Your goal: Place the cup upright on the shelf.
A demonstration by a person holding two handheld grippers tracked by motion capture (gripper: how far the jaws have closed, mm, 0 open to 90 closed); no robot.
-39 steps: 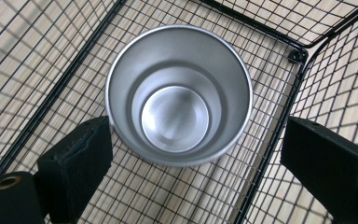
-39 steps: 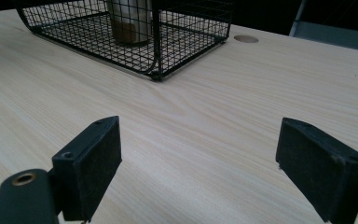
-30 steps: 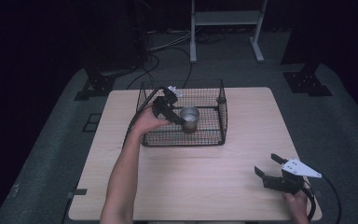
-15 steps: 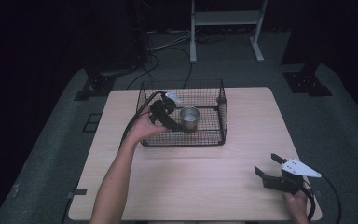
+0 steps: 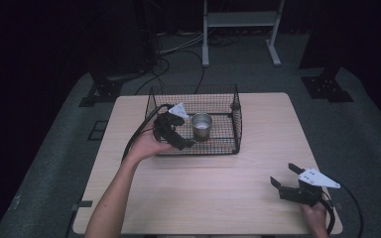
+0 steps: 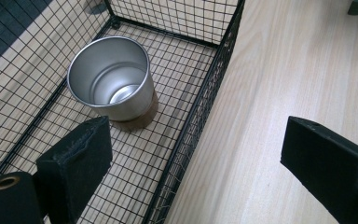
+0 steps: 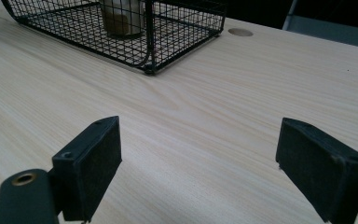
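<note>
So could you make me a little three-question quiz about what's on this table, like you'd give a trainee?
1. True or false: the metal cup lies tipped on its side in the wire basket.
2. Which hand-held gripper is nearer the basket? A) left hand-held gripper B) right hand-held gripper
3. Fill in: the left hand-held gripper's jaws are ____ and hold nothing.

Key
1. False: it stands upright on the basket floor, mouth up.
2. A: it hangs over the basket's near left edge; the right one sits at the near right corner of the table.
3. Open.
</note>
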